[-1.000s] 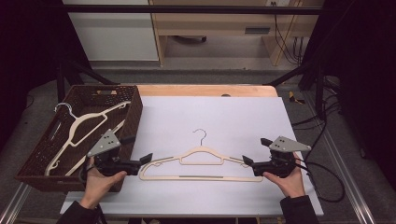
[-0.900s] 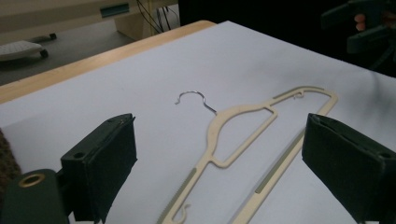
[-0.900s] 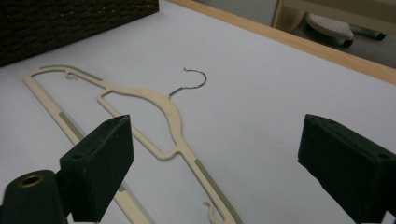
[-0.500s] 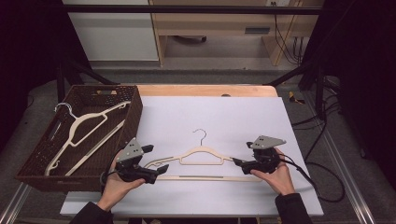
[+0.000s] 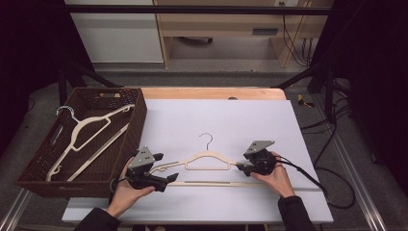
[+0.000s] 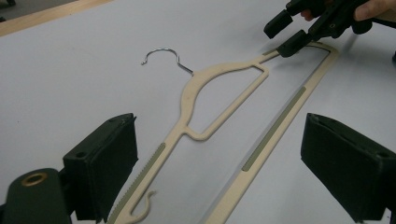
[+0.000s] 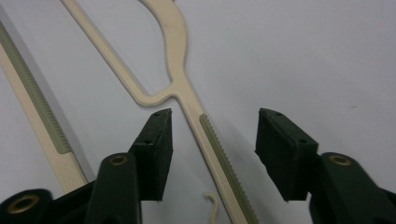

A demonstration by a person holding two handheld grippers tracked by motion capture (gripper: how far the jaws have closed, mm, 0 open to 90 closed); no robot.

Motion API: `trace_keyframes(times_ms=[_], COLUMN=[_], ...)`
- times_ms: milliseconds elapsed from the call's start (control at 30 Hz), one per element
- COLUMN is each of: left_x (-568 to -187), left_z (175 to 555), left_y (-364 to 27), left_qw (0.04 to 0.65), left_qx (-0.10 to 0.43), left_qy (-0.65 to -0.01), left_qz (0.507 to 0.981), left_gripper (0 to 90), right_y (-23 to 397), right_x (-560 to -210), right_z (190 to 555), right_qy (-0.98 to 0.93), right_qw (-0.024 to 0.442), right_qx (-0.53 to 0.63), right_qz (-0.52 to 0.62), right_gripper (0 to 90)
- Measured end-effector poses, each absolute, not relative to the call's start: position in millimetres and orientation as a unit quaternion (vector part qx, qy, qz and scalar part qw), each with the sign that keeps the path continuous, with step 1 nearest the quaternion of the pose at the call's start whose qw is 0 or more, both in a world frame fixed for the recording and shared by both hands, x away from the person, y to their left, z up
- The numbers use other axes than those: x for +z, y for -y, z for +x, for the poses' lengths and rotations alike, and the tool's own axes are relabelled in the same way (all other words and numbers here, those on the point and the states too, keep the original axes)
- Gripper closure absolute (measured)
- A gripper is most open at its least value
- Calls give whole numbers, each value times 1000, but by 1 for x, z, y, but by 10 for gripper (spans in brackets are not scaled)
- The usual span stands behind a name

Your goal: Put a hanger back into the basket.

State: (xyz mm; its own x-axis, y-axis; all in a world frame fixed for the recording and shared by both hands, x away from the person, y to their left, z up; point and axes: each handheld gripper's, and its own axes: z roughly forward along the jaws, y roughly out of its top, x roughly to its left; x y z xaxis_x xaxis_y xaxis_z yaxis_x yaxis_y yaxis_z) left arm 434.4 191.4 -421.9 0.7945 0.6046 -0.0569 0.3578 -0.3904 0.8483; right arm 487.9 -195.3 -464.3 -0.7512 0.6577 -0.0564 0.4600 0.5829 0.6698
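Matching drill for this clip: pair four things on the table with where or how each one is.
1. hanger
2. second hanger
3. right gripper
4. left gripper

a. in the brown basket
b. flat on the white board
c. open around the hanger's left end
d. astride the hanger's right arm, not yet pinching

Pairs: 1-b, 2-a, 3-d, 4-c

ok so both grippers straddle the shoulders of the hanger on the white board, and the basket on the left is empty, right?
Not quite: the basket is not empty. The high view shows a second cream hanger lying in it. The rest holds: the left gripper and right gripper each straddle a shoulder of the hanger on the white board.
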Motion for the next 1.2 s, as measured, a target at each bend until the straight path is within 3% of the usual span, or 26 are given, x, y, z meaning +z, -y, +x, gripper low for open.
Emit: trace_keyframes(times_ms=[333, 600, 933, 1200], left_x=[-427, -428, -421, -443], left_z=[437, 444, 478, 510], left_y=[-190, -182, -148, -123], left_qw=[464, 459, 435, 397], left_qx=[125, 117, 117, 103], left_qy=[-293, -292, -288, -301], left_qz=[826, 831, 845, 861], left_gripper=[112, 125, 141, 219], right_y=[196, 197, 199, 200], right_x=[-471, -470, -467, -462], right_z=[496, 499, 495, 490], right_qy=[-888, -897, -906, -907], right_qw=[114, 99, 97, 101], right_qx=[318, 320, 325, 326], right_qz=[312, 289, 253, 246], right_gripper=[677, 761, 789, 794])
